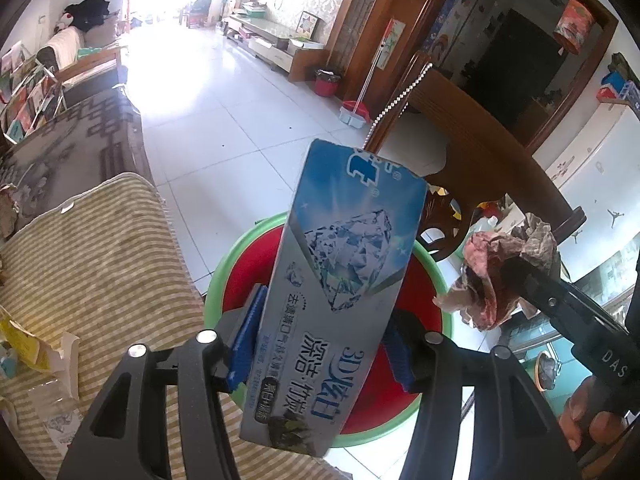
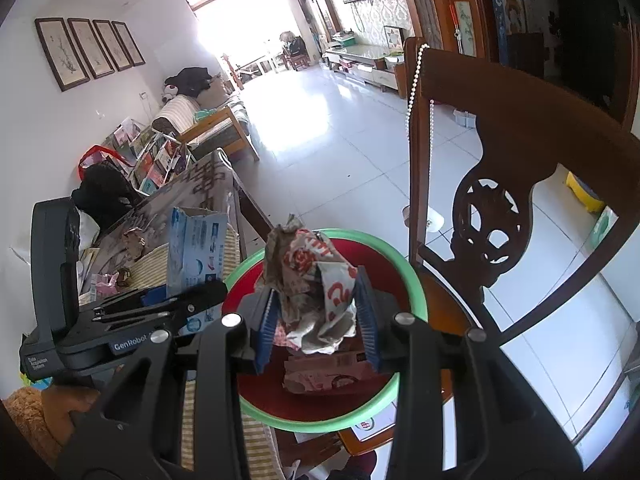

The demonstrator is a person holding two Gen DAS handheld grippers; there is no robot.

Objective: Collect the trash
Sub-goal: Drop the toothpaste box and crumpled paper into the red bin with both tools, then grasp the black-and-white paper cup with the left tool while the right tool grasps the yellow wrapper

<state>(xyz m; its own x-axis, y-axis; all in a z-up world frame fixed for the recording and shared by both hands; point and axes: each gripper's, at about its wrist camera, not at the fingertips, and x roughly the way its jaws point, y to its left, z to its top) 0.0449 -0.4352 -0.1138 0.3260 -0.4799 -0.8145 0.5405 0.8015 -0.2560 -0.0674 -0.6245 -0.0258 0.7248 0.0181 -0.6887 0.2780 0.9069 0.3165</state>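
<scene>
Left gripper [image 1: 320, 344] jaws loosening around the box [image 1: 340, 280], pads barely touching; right gripper [image 2: 316, 328] easing off the wrapper [image 2: 316, 292]. Both hang over the bin [image 2: 416, 280]. Best to release squarely above its red lining. Striped cushion [image 1: 100, 260] left, chair [image 2: 520, 152] right, white tiles [image 1: 208, 120] beyond.

Home living room, sofa [image 2: 200, 120], wall pictures [image 2: 90, 50] (framed), TV cabinet [image 1: 272, 44]
</scene>
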